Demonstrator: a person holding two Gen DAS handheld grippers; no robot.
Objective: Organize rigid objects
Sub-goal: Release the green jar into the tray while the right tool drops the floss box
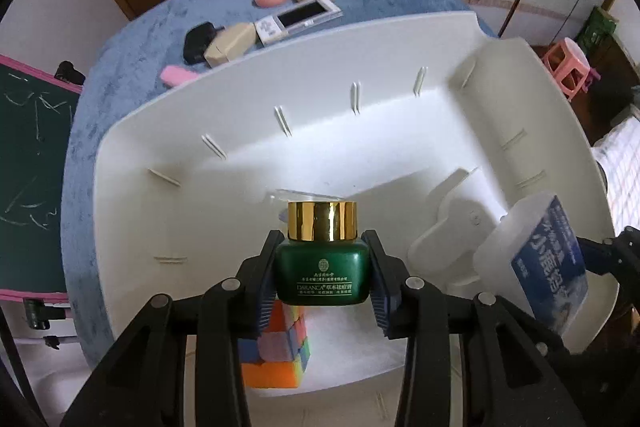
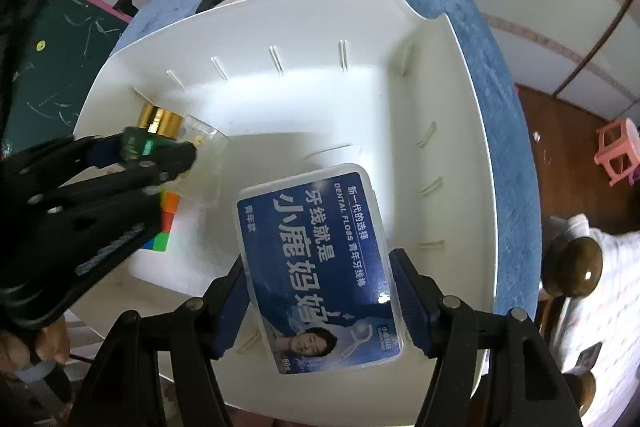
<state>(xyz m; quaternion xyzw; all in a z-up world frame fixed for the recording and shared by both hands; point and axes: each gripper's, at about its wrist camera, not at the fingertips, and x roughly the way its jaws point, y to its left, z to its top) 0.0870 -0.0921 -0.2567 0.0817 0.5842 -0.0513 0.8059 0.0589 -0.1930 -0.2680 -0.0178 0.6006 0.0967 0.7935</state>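
My left gripper (image 1: 322, 273) clamped the green jar (image 1: 321, 277) by its glassy, slippery-looking flanks over the white bin (image 1: 280, 75); at three o'clock, my right gripper (image 2: 320, 301) pinched the light, stiff floss box (image 2: 316, 259) across its long edges.

Bin (image 1: 168, 187): on the cloth-covered table (image 1: 120, 75), nearest the cameras.
In bin: puzzle cube (image 1: 280, 351) at the near left, clear box (image 2: 208, 163) just behind it.
Jar (image 1: 322, 259): between the left gripper's (image 1: 322, 279) pads, above the cube.
Dental floss box (image 2: 320, 267): between the right gripper's (image 2: 324, 307) pads, right of the jar, over the bin.
Behind bin: small items on the table.
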